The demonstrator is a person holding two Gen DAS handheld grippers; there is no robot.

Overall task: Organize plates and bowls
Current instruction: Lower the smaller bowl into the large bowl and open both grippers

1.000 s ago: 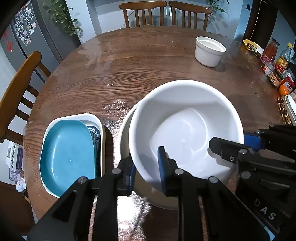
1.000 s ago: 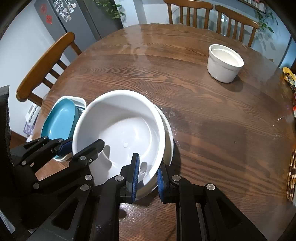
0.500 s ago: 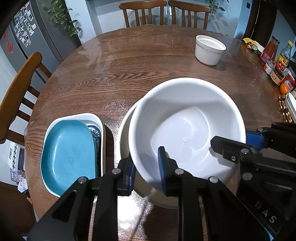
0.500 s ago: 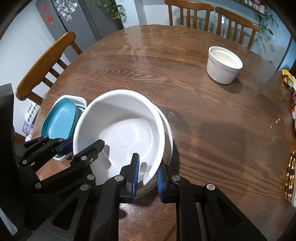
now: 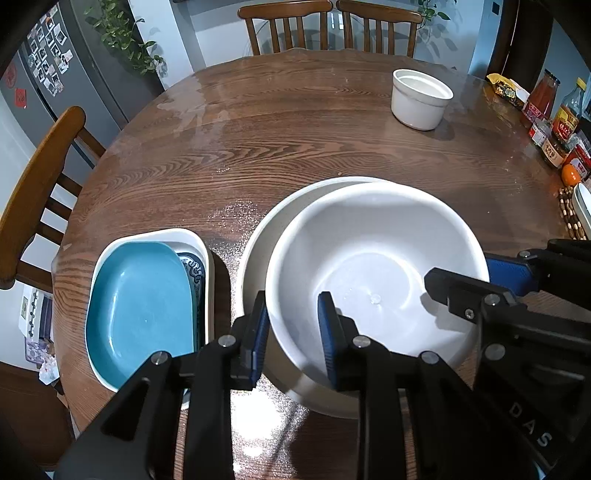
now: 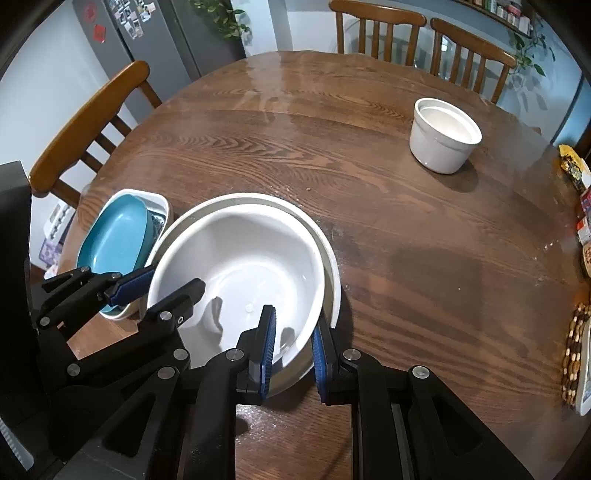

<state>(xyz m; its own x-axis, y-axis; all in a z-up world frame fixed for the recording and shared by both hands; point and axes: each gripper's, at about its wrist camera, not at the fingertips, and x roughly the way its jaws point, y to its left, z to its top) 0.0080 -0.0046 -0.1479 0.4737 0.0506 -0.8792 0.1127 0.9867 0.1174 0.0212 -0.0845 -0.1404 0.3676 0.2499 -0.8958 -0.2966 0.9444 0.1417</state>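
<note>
A large white bowl [image 5: 373,266] [image 6: 240,258] sits inside a wider white bowl [image 5: 258,236] [image 6: 328,254] on the round wooden table. My left gripper [image 5: 293,332] straddles the inner bowl's near left rim, one finger inside and one outside. My right gripper [image 6: 293,347] straddles its near right rim the same way; it also shows in the left wrist view [image 5: 480,273]. Both sets of jaws stand wider than the rim. A blue oval plate [image 5: 140,310] [image 6: 114,236] lies in a white rectangular dish [image 5: 205,247] at the left. A small white bowl [image 5: 421,98] [image 6: 445,134] stands far right.
Wooden chairs [image 5: 33,184] stand at the left and at the far side [image 6: 376,29]. Sauce bottles and an orange [image 5: 557,125] crowd the table's right edge, with a beaded trivet [image 6: 574,350]. A fridge [image 6: 155,33] stands at back left.
The inner bowl has come down into the wider bowl and looks more level. Both grippers have loosened slightly around its rim.
</note>
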